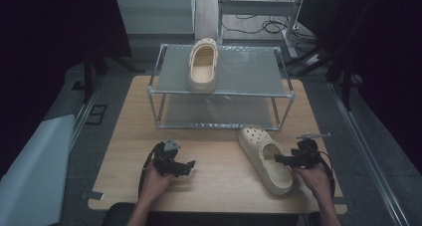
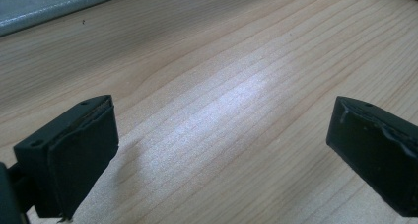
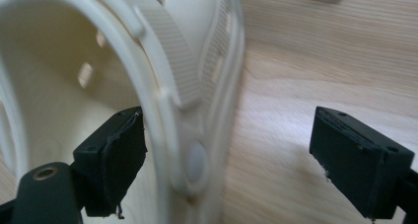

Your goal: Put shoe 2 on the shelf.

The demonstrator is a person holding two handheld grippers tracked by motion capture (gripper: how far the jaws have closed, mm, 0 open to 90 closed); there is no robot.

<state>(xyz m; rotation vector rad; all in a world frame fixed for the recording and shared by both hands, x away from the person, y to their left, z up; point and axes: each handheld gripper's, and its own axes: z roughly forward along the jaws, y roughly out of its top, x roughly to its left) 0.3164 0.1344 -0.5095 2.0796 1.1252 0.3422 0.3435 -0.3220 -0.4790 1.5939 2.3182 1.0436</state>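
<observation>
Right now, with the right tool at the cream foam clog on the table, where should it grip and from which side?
Grip the side wall of the cream foam clog on the table by the strap rivet, coming from the clog's right. The right tool is open with one jaw inside the foot opening and one outside; that wall looks thin enough to pinch.

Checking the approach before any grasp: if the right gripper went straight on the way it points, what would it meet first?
The right gripper would meet the clog on the table. Its open fingers already straddle the clog's side wall near the strap rivet, one inside the opening, one outside, so the wall looks next in line, though depth is unclear.
</observation>
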